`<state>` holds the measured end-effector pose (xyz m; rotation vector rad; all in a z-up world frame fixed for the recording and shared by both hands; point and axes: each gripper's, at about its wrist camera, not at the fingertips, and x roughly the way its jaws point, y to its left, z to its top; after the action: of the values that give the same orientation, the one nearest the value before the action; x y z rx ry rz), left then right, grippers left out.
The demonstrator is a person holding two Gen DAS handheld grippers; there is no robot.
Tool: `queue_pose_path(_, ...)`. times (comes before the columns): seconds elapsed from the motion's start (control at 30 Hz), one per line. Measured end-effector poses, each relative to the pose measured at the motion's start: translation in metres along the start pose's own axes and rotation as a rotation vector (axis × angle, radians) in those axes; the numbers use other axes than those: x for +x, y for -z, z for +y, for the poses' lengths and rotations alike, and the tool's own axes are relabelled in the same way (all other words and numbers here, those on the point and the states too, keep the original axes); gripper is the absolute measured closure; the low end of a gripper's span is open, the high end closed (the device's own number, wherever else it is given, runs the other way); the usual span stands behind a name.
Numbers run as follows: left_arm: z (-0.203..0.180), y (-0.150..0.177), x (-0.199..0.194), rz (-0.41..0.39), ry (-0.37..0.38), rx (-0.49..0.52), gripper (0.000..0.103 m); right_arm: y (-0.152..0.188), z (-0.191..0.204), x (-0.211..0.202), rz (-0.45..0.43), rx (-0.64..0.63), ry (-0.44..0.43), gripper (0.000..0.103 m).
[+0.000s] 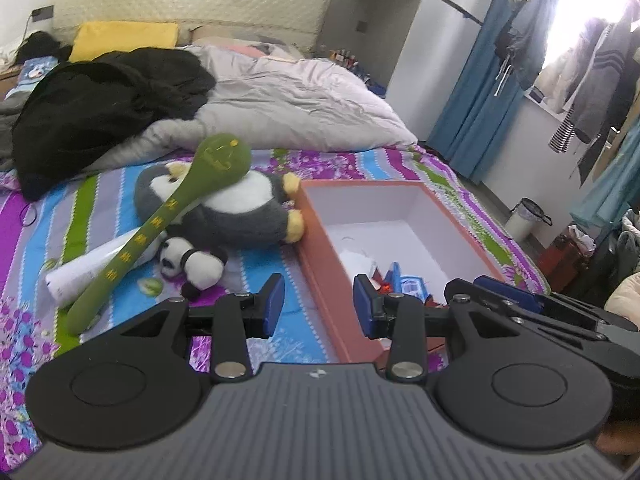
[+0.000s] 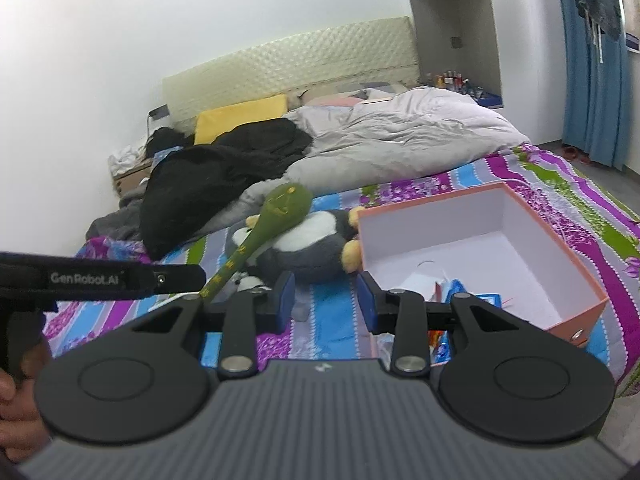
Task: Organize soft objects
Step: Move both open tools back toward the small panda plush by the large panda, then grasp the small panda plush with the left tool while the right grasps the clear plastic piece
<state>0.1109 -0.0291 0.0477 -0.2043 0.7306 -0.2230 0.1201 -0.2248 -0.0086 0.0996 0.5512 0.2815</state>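
A grey and white penguin plush (image 1: 236, 212) lies on the striped bed sheet, with a long green plush spoon (image 1: 160, 224) across it and a small panda plush (image 1: 196, 266) in front. An orange box (image 1: 332, 264) with a white inside stands open to their right and holds some small packets. My left gripper (image 1: 318, 306) is open and empty, just above the box's near left wall. My right gripper (image 2: 326, 300) is open and empty, over the sheet between the penguin (image 2: 304, 248) and the box (image 2: 580, 312). The green spoon (image 2: 256, 244) shows there too.
A white tube (image 1: 92, 268) lies under the spoon. A black garment (image 1: 104, 104), a grey duvet (image 1: 288, 100) and a yellow pillow (image 1: 124, 38) lie further up the bed. Blue curtains, hanging clothes and a bin (image 1: 526, 218) are to the right.
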Motion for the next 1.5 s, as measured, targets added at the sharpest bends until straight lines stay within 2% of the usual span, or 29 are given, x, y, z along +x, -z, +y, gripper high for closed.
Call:
queue_pose_path(0.13,0.01,0.01,-0.002,0.008,-0.032,-0.03,0.059,0.01,0.009,0.004,0.021,-0.028,-0.015,0.065)
queue_pose_path(0.27,0.024,0.023,0.0,0.019,-0.055,-0.066,0.053,0.023,0.016,0.009,0.045,-0.039,-0.031,0.066)
queue_pose_path(0.43,0.05,0.04,0.001,0.027,-0.076,-0.104,0.051,0.041,0.031,0.02,0.058,-0.056,-0.012,0.066)
queue_pose_path(0.8,0.114,0.057,-0.012,-0.054,-0.034,-0.225,0.049,0.055,0.072,0.047,0.094,-0.118,-0.007,0.066)
queue_pose_path(0.97,0.132,0.066,-0.002,-0.043,-0.037,-0.27,0.048,0.066,0.077,0.073,0.139,-0.108,-0.033,0.066)
queue_pose_path(1.17,0.15,0.062,0.045,0.001,-0.046,-0.356,0.048,0.07,0.07,0.126,0.208,-0.172,-0.034,0.066)
queue_pose_path(1.33,0.162,0.051,0.106,0.061,-0.036,-0.409,0.048,0.064,0.053,0.176,0.25,-0.172,-0.026,0.066)
queue_pose_path(1.5,0.178,0.034,0.169,0.102,-0.031,-0.42,0.046,0.062,0.046,0.228,0.277,-0.186,-0.02,0.066)
